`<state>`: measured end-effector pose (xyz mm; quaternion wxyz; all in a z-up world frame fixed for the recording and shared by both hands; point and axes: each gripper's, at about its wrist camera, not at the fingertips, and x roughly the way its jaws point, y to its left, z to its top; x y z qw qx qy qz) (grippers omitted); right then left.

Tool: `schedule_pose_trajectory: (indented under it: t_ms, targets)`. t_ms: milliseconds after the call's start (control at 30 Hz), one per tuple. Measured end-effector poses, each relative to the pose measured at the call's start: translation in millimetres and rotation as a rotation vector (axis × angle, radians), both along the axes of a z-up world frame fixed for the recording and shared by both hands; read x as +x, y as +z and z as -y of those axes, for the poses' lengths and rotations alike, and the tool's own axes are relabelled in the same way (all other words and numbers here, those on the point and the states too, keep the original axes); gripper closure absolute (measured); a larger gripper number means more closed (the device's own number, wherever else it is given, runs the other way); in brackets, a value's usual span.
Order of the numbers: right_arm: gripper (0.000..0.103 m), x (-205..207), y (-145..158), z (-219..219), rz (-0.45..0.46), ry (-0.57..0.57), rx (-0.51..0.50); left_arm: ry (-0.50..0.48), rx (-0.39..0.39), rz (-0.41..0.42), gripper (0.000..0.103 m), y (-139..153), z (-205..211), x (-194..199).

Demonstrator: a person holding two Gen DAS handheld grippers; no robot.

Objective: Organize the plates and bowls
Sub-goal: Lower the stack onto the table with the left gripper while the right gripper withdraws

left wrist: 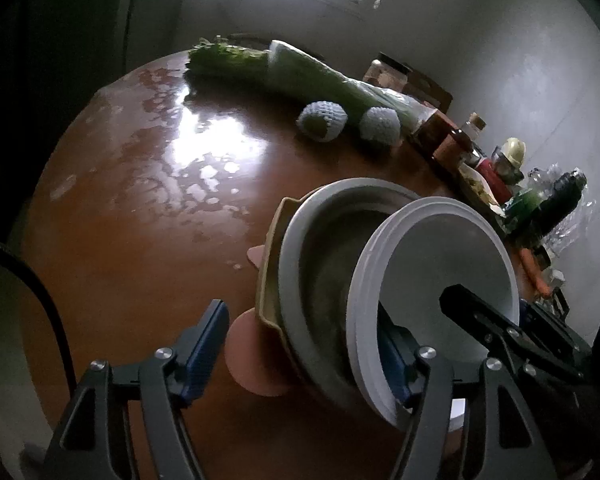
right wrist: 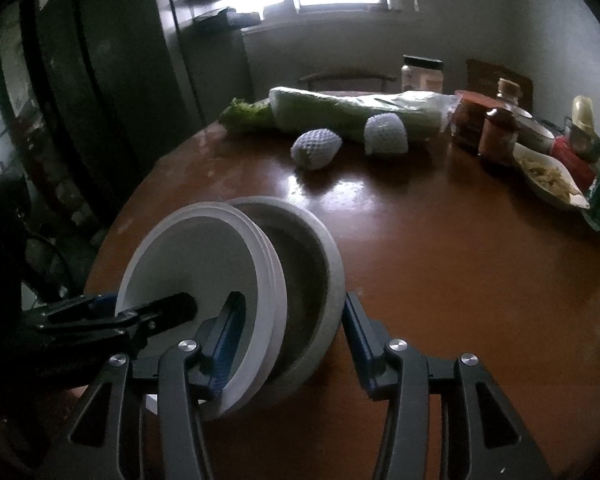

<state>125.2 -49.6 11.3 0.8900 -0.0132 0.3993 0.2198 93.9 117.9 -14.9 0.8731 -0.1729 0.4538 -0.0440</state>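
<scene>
No legible writing, jar label blurred, white plate tilted in grey bowl

The left wrist camera sits just behind the left gripper, looking steeply down and across the round table toward its far edge, the window wall and the cluttered right edge. The right wrist camera rides just behind the right gripper and faces the same far edge from further right. Both are close over the near edge and share the tilted white plate in the grey bowl, the bagged greens and each other's gripper.
</scene>
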Motion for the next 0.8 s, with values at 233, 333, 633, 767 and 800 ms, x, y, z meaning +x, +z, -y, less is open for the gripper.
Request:
schedule_pose_trajectory:
  t_ms: [233,333,633,767,800]
  targets:
    - [0.052,5.4,-4.1,21.6,0.002,-0.045,0.010,-0.050,0.091,0.012,0.034,3.3,33.9,15.2]
    - [0.052,10.7,-6.6,33.4,0.002,-0.065,0.022,-0.060,0.122,0.018,0.034,4.0,46.9,22.9]
    - [0.051,28.6,-8.4,65.6,0.026,-0.121,0.050,-0.083,0.169,0.017,0.034,5.1,78.1,48.9]
    - [0.050,37.0,-11.3,78.9,0.026,-0.141,0.077,-0.088,0.184,0.019,0.034,5.7,89.7,59.1]
    - [0.049,38.8,-11.8,82.0,0.024,-0.145,0.085,-0.089,0.189,0.020,0.034,6.0,92.0,61.2]
